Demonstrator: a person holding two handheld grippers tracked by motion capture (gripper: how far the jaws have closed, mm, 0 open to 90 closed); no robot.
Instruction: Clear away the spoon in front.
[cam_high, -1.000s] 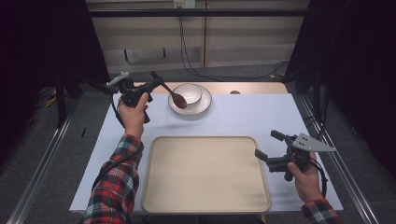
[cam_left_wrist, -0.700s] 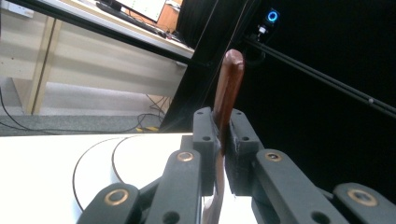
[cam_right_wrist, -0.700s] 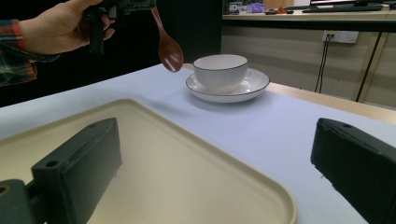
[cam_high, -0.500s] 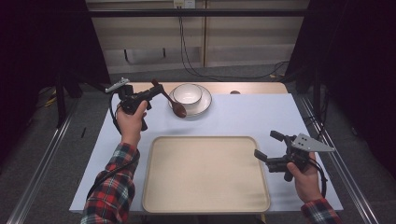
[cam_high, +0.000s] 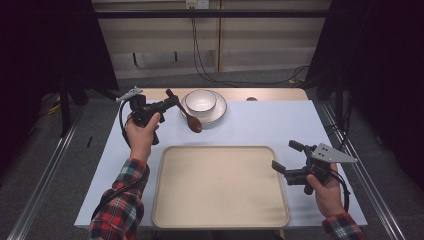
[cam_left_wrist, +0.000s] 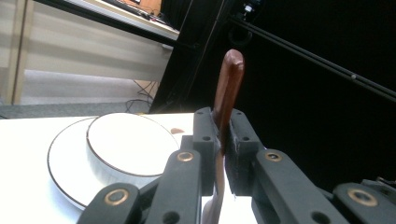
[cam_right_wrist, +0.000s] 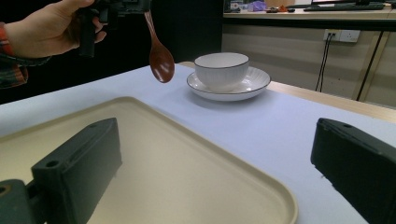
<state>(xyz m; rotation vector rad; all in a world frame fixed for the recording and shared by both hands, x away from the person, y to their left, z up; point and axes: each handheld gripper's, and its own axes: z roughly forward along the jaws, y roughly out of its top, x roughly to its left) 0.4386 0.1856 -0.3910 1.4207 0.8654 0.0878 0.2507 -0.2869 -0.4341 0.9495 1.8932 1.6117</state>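
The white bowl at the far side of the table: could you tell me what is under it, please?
The white bowl stands on a white saucer with a dark rim. The saucer's middle is covered by the bowl.

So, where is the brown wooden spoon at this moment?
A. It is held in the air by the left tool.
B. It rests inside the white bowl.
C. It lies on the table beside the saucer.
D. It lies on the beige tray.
A: the left tool clamps the spoon by its handle, and in the right gripper view its head hangs above the table, clear of bowl and tray.
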